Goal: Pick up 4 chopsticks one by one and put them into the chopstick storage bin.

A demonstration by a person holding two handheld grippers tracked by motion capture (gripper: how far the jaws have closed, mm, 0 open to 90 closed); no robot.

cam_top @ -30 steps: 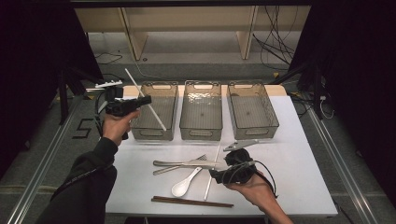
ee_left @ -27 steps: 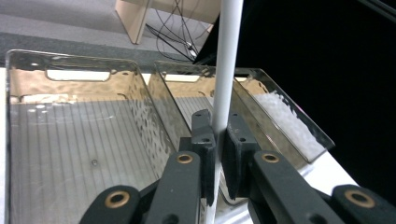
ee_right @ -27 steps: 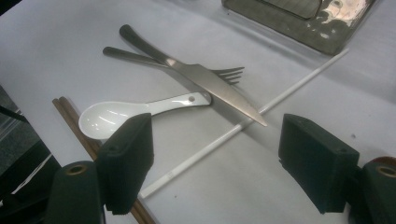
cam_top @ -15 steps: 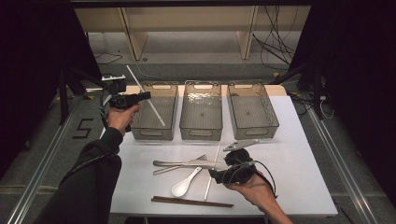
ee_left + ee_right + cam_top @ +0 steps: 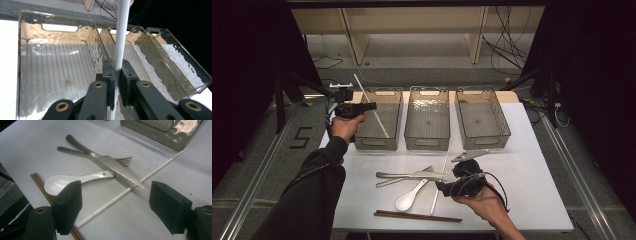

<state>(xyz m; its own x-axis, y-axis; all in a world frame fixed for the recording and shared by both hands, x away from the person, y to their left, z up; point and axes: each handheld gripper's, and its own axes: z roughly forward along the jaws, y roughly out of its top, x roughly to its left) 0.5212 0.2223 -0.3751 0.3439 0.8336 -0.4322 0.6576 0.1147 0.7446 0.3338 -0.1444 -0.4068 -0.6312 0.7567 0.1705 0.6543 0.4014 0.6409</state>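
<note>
Long white plastic chopstick [image 5: 120,42] clamped between jaws of left gripper [image 5: 362,107], slanting over the leftmost clear plastic bin [image 5: 378,122]. Right gripper [image 5: 115,205] jaws spread wide, nothing held, above white worktop [image 5: 522,190] near second white chopstick [image 5: 130,190], steel knife [image 5: 115,166], white ceramic spoon [image 5: 65,183].

A white rectangular table [image 5: 532,165] carries everything. Three clear, ribbed plastic bins sit in a row toward twelve o'clock: the left bin [image 5: 379,141], the middle bin [image 5: 427,142] and the right bin [image 5: 484,140]. Near the centre, a steel knife [image 5: 412,175] lies across a steel fork [image 5: 404,177]. A white ceramic spoon [image 5: 408,199] lies just toward six o'clock of them, with a thin white stick [image 5: 439,185] at its three o'clock. Brown wooden chopsticks [image 5: 417,216] lie at six o'clock, and a grey metal utensil [image 5: 469,155] lies toward two o'clock of the knife.
</note>
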